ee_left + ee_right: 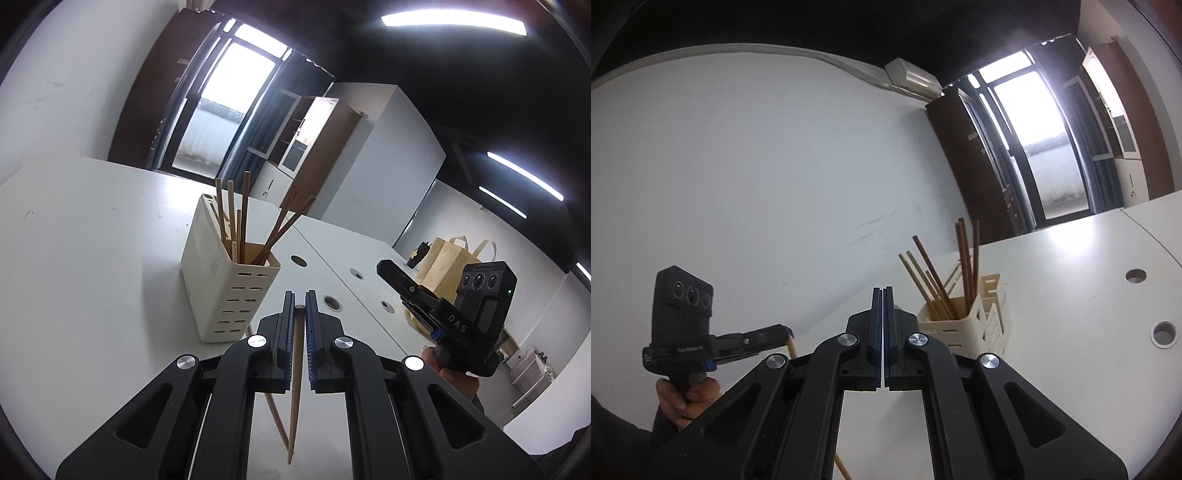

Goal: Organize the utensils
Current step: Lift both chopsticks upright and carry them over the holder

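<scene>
We read two markings, both on the black handheld grippers. In the left wrist view, pale letters "DAS" stand on the black body of the right gripper [391,275], behind its fingers. In the right wrist view, small pale lettering that looks like "GenRobot.AI" runs along the black body of the left gripper [786,334]. We can read nothing else.

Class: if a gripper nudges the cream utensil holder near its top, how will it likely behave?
The utensil holder looks tall, narrow, slotted plastic, so probably light and tippy. Its chopsticks lean high above the rim, likely raising that risk. The smooth white table may let it slide.
</scene>
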Demonstrator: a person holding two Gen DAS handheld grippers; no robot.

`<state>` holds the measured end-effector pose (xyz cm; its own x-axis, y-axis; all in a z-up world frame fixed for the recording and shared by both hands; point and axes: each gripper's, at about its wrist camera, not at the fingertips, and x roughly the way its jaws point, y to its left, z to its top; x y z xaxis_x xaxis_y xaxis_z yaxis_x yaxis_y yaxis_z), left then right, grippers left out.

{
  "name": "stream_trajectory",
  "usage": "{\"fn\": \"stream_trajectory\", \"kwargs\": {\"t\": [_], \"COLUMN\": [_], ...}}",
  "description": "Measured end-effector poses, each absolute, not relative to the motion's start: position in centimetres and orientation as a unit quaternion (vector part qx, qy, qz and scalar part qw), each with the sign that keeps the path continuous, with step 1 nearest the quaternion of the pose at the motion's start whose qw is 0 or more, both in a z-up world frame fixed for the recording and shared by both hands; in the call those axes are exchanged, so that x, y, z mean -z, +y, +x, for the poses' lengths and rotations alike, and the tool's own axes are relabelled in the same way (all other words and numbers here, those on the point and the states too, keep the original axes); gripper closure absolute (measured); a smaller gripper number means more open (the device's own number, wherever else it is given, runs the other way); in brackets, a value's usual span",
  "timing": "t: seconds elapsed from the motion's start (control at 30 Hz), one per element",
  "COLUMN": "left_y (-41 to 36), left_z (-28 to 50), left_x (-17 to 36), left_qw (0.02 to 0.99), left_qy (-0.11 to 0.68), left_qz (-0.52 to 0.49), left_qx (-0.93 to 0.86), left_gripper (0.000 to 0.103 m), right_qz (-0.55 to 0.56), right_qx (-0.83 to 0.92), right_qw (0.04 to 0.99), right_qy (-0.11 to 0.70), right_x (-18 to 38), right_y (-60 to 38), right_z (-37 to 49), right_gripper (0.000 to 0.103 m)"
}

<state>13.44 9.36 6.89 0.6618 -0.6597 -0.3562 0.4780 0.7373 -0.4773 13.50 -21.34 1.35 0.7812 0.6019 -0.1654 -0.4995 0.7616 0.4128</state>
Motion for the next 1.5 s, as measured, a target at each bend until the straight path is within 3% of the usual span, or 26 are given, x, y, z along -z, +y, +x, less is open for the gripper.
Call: {"fn": "stream_trajectory", "kwargs": {"t": [0.07,0.1,0.17,0.37,0.47,0.5,0.6,0.83,0.9,1.03,1.1,1.17,1.37,1.5], "left_y": [9.4,9.4,9.3,9.0,9.0,9.1,9.3,9.6,9.8,9.5,9.3,9.3,9.4,9.3], "left_z": [13.4,13.4,13.5,13.6,13.6,13.6,13.5,13.8,13.9,14.1,13.9,13.7,13.7,13.5], "left_x": [-6.6,-6.5,-6.3,-6.3,-6.5,-6.5,-6.7,-6.8,-6.7,-6.7,-6.7,-6.9,-7.8,-8.7], "left_qw": [0.893,0.893,0.892,0.889,0.89,0.89,0.892,0.893,0.893,0.89,0.89,0.891,0.894,0.898], "left_qy": [0.265,0.267,0.27,0.272,0.271,0.27,0.268,0.267,0.269,0.273,0.274,0.273,0.268,0.258], "left_qz": [-0.177,-0.178,-0.178,-0.179,-0.176,-0.176,-0.175,-0.177,-0.179,-0.183,-0.18,-0.177,-0.174,-0.166], "left_qx": [0.316,0.316,0.315,0.321,0.322,0.322,0.319,0.316,0.314,0.317,0.317,0.317,0.314,0.315], "left_gripper": [0.098,0.098,0.098,0.098,0.098,0.098,0.098,0.098,0.098,0.098,0.098,0.098,0.098,0.098], "right_qz": [0.178,0.174,0.169,0.054,0.01,-0.002,-0.015,0.061,0.078,0.063,0.041,0.022,0.084,0.132], "right_qx": [-0.255,-0.223,-0.152,-0.01,0.032,0.036,0.031,0.026,0.032,0.035,0.043,0.051,-0.004,-0.071], "right_qw": [0.928,0.93,0.918,0.901,0.887,0.884,0.889,0.914,0.909,0.888,0.88,0.885,0.898,0.929], "right_qy": [0.203,0.237,0.326,0.431,0.46,0.466,0.457,0.401,0.408,0.454,0.472,0.462,0.433,0.34], "right_x": [0.3,1.3,4.1,11.2,13.9,14.6,15.1,10.5,10.4,13.2,14.6,14.5,13.5,7.5], "right_y": [-21.9,-22.2,-22.8,-21.4,-20.7,-20.4,-20.1,-23.7,-25.1,-25.3,-24.6,-23.8,-24.2,-24.5], "right_z": [15.2,16.2,19.1,26.2,29.0,29.6,29.5,26.7,26.7,28.8,29.7,29.3,28.1,25.0], "right_gripper": [0.094,0.073,0.051,0.058,0.077,0.092,0.103,0.098,0.059,0.068,0.083,0.091,0.095,0.095]}}
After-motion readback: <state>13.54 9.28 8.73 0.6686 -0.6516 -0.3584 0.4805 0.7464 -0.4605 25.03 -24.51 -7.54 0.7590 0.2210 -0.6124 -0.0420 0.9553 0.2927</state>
